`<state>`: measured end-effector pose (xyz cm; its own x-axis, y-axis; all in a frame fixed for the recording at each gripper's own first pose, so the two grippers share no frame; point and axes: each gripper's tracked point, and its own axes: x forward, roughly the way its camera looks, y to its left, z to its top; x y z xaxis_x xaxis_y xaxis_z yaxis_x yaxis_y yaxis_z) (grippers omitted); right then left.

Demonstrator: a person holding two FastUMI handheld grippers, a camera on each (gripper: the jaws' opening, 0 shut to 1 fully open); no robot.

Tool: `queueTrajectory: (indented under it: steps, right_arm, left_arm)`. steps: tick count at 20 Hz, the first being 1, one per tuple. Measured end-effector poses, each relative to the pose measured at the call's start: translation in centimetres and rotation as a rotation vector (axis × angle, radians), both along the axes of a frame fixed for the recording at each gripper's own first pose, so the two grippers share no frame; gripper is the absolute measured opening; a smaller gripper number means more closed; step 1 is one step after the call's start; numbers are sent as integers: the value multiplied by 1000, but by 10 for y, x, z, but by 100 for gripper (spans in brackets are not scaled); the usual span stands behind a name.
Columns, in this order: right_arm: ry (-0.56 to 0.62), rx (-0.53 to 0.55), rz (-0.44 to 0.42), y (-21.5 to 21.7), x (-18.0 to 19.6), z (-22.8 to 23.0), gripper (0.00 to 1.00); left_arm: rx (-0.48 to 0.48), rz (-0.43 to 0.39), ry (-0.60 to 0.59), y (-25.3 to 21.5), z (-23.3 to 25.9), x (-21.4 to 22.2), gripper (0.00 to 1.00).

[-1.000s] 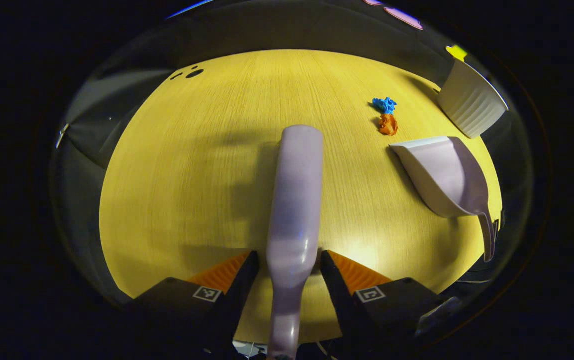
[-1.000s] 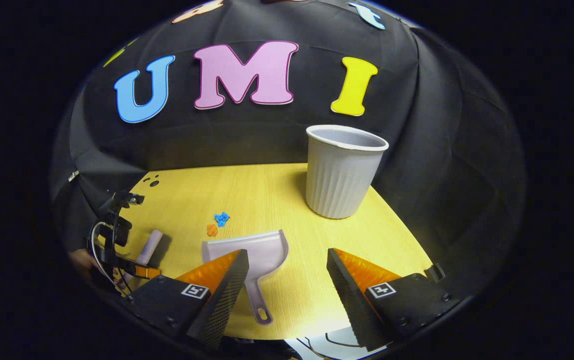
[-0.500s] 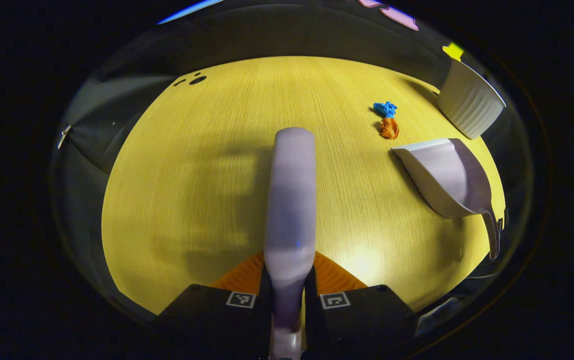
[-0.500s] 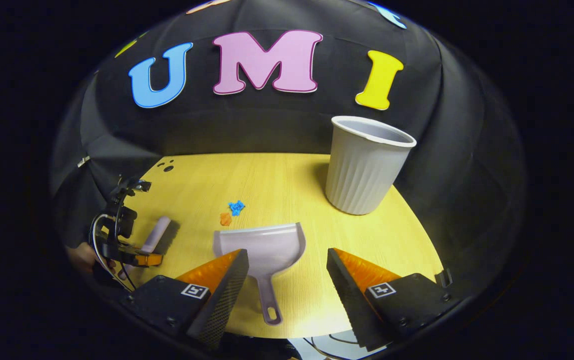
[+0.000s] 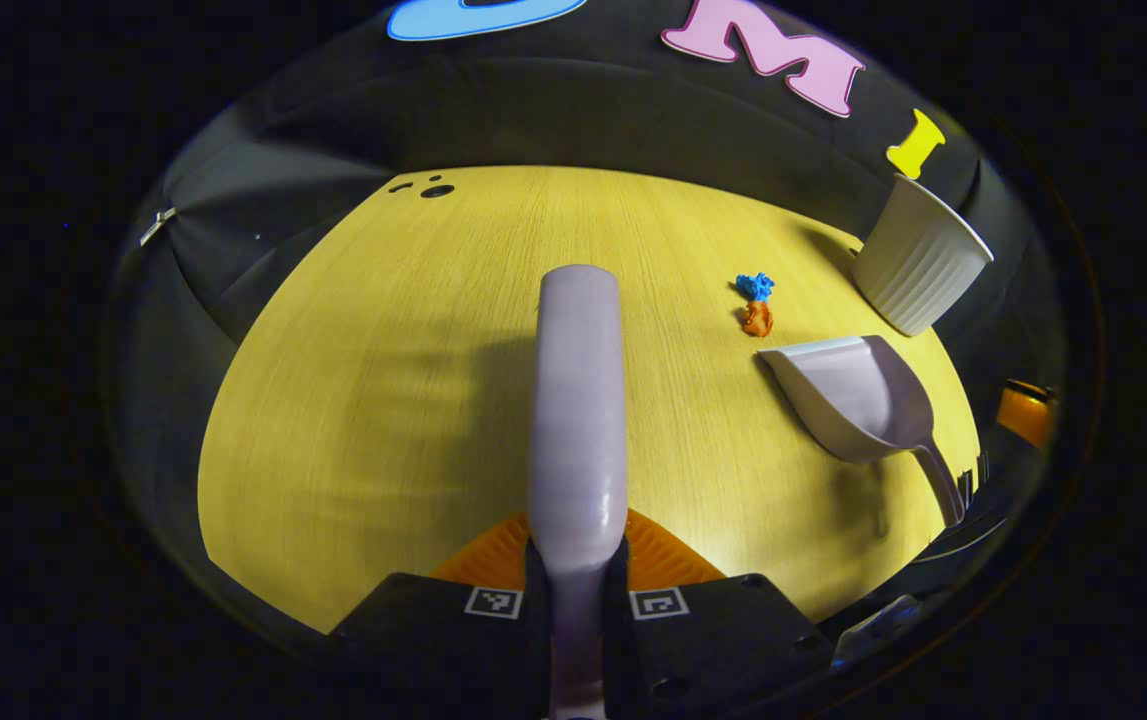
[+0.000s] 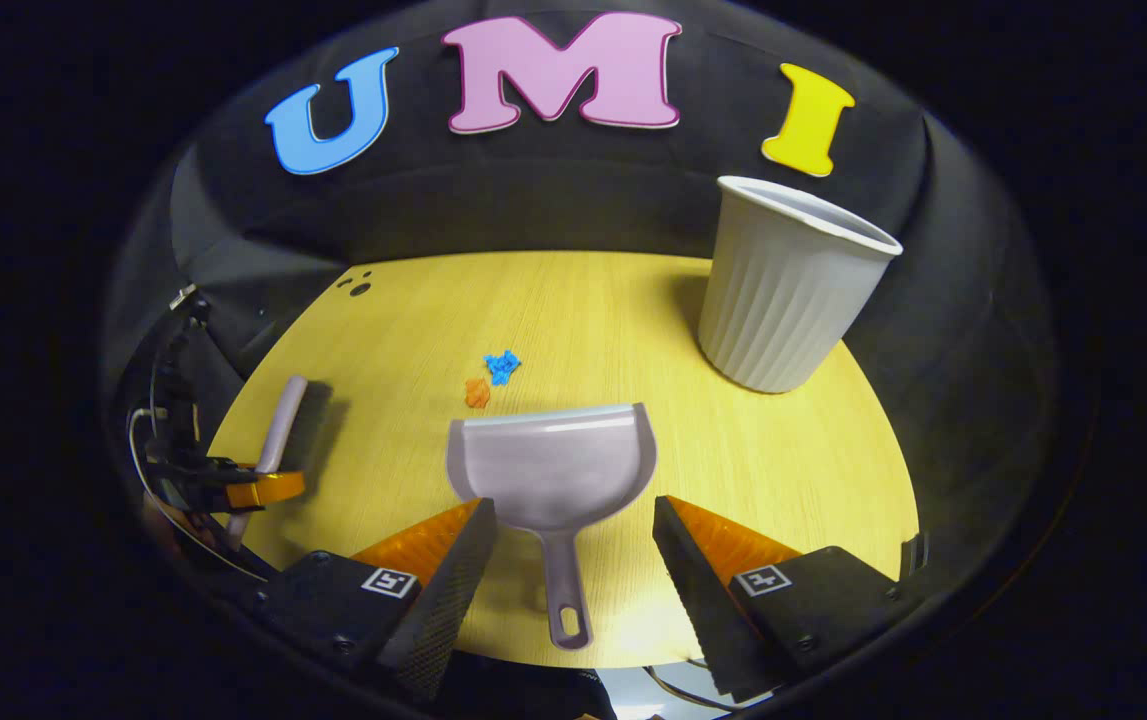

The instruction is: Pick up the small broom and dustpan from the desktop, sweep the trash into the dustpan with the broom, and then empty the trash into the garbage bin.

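Note:
My left gripper (image 5: 578,590) is shut on the handle of the small pale-lilac broom (image 5: 578,400), which points away over the yellow desktop (image 5: 373,400) and is raised off it. The same broom (image 6: 278,425) and left gripper (image 6: 258,490) appear at the left of the right gripper view. My right gripper (image 6: 573,560) is open, its fingers on either side of the handle of the pale dustpan (image 6: 553,470), which lies flat. The dustpan (image 5: 853,400) also lies at the right of the left gripper view. Blue trash (image 6: 503,366) and orange trash (image 6: 476,393) lie just beyond the pan's mouth.
A ribbed white garbage bin (image 6: 788,290) stands upright at the desktop's far right, near the black cloth wall. In the left gripper view the bin (image 5: 918,255) is beyond the dustpan. Small dark holes (image 6: 358,287) mark the far left corner.
The left gripper closed on the broom handle and lifted it, tilting the view up. The right gripper moved forward until the dustpan handle lay between its open fingers.

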<state>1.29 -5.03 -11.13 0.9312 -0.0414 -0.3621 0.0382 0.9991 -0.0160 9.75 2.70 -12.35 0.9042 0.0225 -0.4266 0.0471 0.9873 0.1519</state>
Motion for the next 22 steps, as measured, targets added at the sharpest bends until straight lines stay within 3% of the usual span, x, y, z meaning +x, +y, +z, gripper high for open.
queueTrajectory:
  steps: [5,10,16,19,21,22]
  right_arm:
    - [170,39,-22,1,14,-49,99]
    - [310,33,-18,1,25,-95,98]
    - [431,89,-55,2,44,-127,99]
    - [453,49,-58,1,55,-131,99]
    - [435,35,-39,5,63,-125,90]
    - [449,34,-37,6,61,-125,70]
  left_arm:
    - [11,62,-35,18,14,-20,25]
    - [-56,131,-17,38,0,-37,23]
    - [-90,204,8,48,-11,-54,25]
    - [-100,223,13,49,-12,-55,25]
    - [-103,229,14,47,-10,-53,25]
    - [-99,230,15,47,-10,-51,25]
